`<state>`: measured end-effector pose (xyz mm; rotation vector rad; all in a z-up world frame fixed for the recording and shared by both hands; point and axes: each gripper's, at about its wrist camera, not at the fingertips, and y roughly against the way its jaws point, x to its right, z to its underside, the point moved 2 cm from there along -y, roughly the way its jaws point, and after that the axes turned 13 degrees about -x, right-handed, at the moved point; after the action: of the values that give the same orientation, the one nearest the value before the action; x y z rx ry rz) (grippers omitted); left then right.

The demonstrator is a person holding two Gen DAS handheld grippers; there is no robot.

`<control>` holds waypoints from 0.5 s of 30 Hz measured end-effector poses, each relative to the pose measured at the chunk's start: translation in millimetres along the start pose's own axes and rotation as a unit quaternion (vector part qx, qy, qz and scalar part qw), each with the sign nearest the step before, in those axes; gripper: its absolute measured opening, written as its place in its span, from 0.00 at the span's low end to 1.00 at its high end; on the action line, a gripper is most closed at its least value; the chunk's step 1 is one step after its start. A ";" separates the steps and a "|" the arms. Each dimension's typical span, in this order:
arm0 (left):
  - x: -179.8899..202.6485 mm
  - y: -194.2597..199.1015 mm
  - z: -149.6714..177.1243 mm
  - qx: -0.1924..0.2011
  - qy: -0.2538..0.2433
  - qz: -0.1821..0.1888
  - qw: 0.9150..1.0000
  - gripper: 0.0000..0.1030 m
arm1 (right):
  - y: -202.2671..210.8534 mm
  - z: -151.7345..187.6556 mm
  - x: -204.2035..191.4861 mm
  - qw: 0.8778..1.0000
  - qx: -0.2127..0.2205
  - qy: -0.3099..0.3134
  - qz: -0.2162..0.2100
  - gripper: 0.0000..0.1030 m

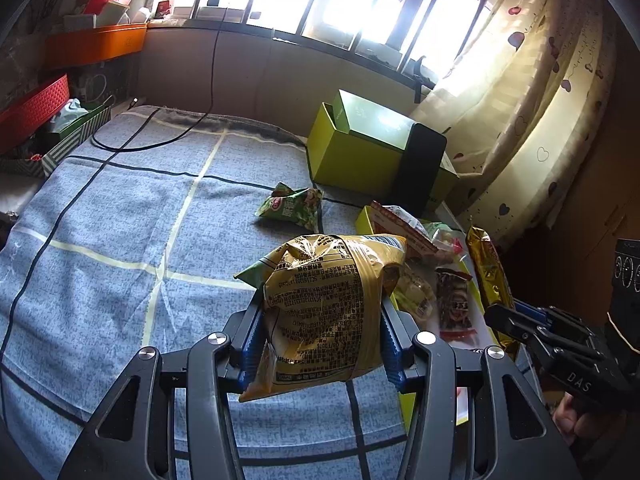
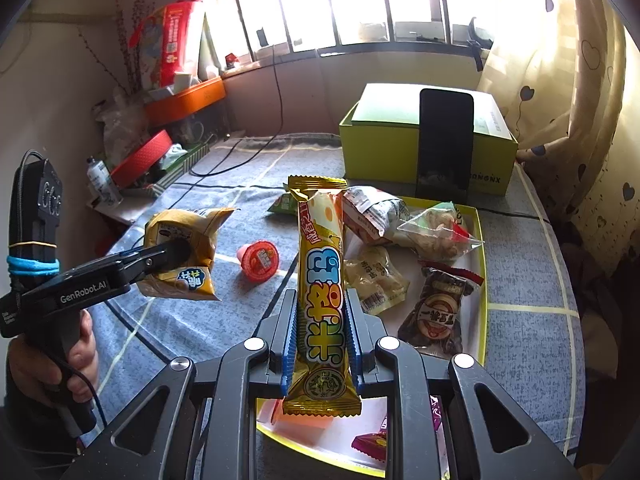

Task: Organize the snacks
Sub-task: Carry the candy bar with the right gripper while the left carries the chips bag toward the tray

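Handling is judged light, soft and slippery: puffed yellow foil snack bag (image 1: pixel 320 312) pinched mid-body between half-spread left gripper (image 1: pixel 322 344) pads, long gold foil snack stick (image 2: pixel 322 292) clamped low by near-closed right gripper (image 2: pixel 322 354).

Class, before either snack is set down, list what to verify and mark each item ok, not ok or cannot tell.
1. Left tool grips the yellow snack bag: ok.
2. Right tool grips the gold snack stick: ok.
3. Yellow-rimmed tray has bare room: ok, near its front.
4. Red jelly cup put away: not ok, lies on the blanket.
5. Green packet put away: not ok.
6. Green box empty: cannot tell.
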<state>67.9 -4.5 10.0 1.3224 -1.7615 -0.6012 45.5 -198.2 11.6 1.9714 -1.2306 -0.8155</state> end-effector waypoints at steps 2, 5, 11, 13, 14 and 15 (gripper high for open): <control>6.8 -1.7 -0.6 -0.002 -0.008 0.004 1.000 0.49 | -0.1 0.2 1.9 1.000 0.000 -0.002 0.001 0.19; 18.6 -5.4 -1.9 -0.007 -0.024 0.009 1.000 0.49 | 1.5 1.2 8.6 1.000 0.002 -0.011 0.004 0.19; 40.4 -14.0 -2.1 -0.019 -0.053 0.022 0.998 0.49 | 6.5 4.4 29.5 0.999 0.006 -0.035 0.017 0.19; 46.2 -16.4 -2.3 -0.022 -0.060 0.024 0.998 0.49 | 9.0 6.0 36.3 0.999 0.009 -0.043 0.021 0.19; 48.5 -17.6 -2.3 -0.024 -0.063 0.025 0.997 0.49 | 10.2 6.7 39.6 0.999 0.010 -0.047 0.023 0.19; 50.5 -18.8 -2.5 -0.026 -0.065 0.025 0.997 0.49 | 11.2 7.1 42.9 0.998 0.011 -0.052 0.025 0.19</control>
<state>75.1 -57.8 13.5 1.2234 -1.8668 -0.7136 49.8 -242.8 9.6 1.9288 -1.3481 -0.8922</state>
